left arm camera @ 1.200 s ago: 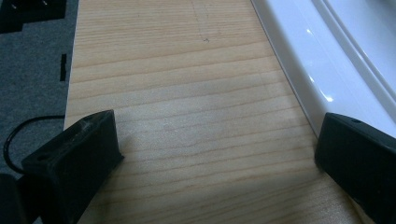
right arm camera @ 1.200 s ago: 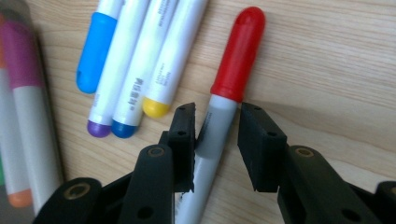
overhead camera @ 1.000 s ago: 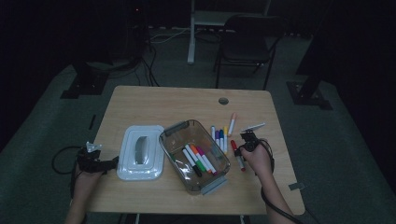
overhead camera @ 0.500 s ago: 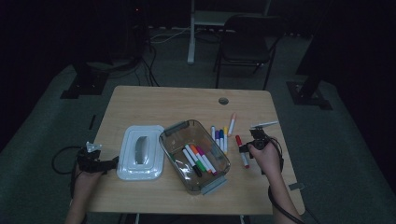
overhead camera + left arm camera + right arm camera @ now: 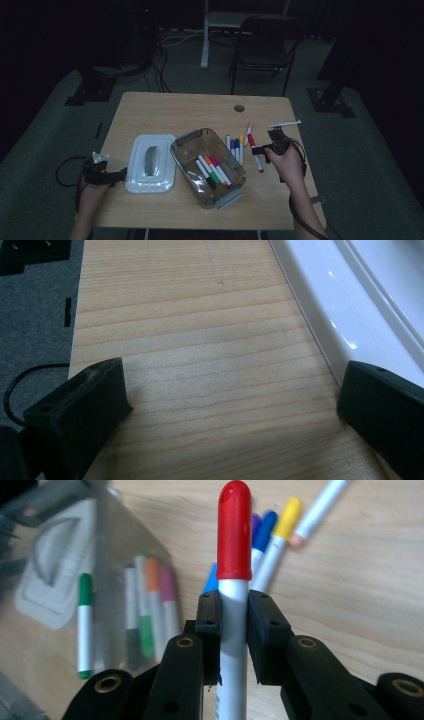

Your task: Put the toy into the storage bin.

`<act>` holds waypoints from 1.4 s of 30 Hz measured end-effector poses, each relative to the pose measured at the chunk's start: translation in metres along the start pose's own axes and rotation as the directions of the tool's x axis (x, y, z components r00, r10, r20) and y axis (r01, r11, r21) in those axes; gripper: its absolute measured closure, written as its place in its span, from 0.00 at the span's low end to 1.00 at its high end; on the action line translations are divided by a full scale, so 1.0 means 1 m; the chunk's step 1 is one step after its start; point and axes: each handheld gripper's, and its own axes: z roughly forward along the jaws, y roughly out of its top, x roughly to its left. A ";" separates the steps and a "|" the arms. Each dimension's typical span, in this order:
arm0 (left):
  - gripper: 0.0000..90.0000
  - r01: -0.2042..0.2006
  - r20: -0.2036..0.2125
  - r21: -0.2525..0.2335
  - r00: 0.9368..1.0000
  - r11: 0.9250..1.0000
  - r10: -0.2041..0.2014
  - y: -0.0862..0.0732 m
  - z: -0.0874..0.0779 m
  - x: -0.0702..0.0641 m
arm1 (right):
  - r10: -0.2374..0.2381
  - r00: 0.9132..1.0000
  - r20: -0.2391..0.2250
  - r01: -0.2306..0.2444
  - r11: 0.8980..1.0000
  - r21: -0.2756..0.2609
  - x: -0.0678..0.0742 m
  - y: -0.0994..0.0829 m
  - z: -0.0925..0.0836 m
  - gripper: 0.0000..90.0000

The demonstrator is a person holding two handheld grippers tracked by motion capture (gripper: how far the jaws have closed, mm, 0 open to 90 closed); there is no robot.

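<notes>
Now the right tongs (image 5: pixel 234 611) have lifted the red marker (image 5: pixel 233 540) off the table (image 5: pixel 165 107).

A wooden table (image 5: pixel 165 107) is seen on a dark carpeted floor (image 5: pixel 45 125). A round hole (image 5: pixel 239 108) is cut near its far edge. Beyond the table a black chair (image 5: pixel 264 45) is placed, with a white post (image 5: pixel 205 35) just to its left. Cables (image 5: pixel 162 75) are trailed over the floor behind the table's far left corner. Dark stand bases (image 5: pixel 330 97) are set at both sides.
</notes>
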 end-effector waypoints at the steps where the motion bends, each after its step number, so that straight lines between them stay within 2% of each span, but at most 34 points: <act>1: 0.00 0.000 0.000 0.000 1.000 1.000 0.000 0.000 0.000 0.000 | -0.015 1.000 -0.006 0.015 1.000 -0.010 0.005 0.002 -0.003 0.86; 8: 0.00 0.001 0.000 -0.001 1.000 1.000 -0.001 0.000 0.000 0.000 | -0.089 0.994 -0.069 0.086 0.995 -0.048 0.036 0.016 -0.016 0.86; 19: 0.00 -0.002 0.000 0.001 1.000 1.000 0.002 0.000 0.000 0.000 | -0.163 0.978 -0.133 0.157 0.986 -0.053 0.077 0.027 -0.011 0.86; 25: 0.00 -0.001 0.000 -0.001 1.000 1.000 0.001 0.000 0.000 0.000 | -0.212 0.964 -0.161 0.210 0.977 -0.029 0.103 0.032 0.000 0.86; 31: 0.00 -0.001 0.000 0.000 1.000 1.000 0.001 0.000 0.000 0.000 | -0.252 0.950 -0.186 0.259 0.966 0.018 0.126 0.031 0.018 0.86; 35: 0.00 -0.001 0.000 -0.001 1.000 1.000 0.001 0.000 0.000 0.000 | -0.280 0.939 -0.199 0.296 0.953 0.059 0.141 0.028 0.033 0.86; 39: 0.00 -0.001 0.000 0.001 1.000 1.000 0.001 0.000 0.000 0.000 | -0.294 0.932 -0.211 0.319 0.943 0.096 0.152 0.025 0.049 0.86; 42: 0.00 -0.002 0.000 0.001 1.000 1.000 0.002 0.000 0.000 0.000 | -0.295 0.931 -0.217 0.325 0.938 0.123 0.158 0.024 0.060 0.86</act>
